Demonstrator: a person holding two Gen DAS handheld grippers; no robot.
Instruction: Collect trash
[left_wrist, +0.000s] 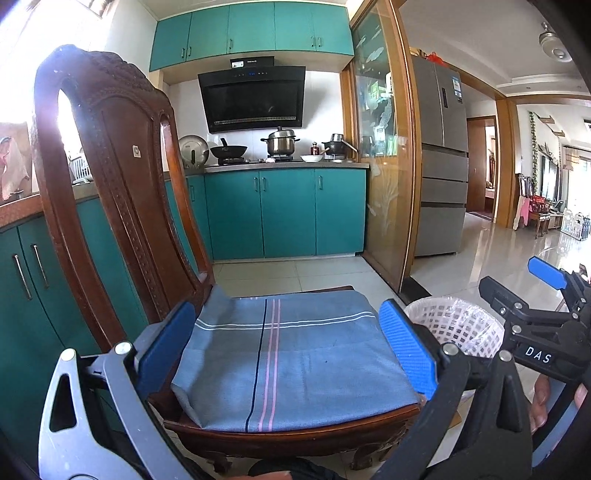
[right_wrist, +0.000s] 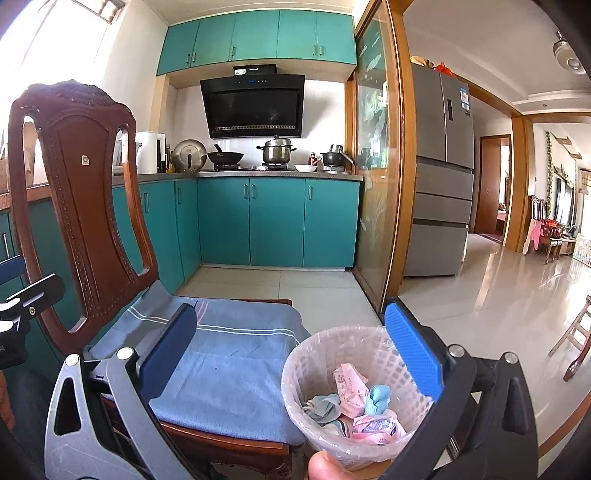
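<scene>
Trash (right_wrist: 354, 400): pink wrappers and pale blue crumpled pieces, lower centre of the right wrist view, lying in the lined white mesh basket (right_wrist: 369, 354), which stands on the floor just right of the chair (right_wrist: 74, 192), apparently within easy reach for dropping; right claw (right_wrist: 291, 354) gaping, empty, above the basket; left claw (left_wrist: 286, 345) likewise spread, empty, over the blue striped cushion (left_wrist: 295, 354), bare of litter; beyond: teal cabinets (left_wrist: 284, 210), pale floor tiles (right_wrist: 480, 306), steel fridge (right_wrist: 441, 173) at right.

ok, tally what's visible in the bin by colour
In the bin, right wrist view:
pink wrappers: 2
light blue crumpled pieces: 2
Total: 4 visible. More may lie hidden underneath.
</scene>
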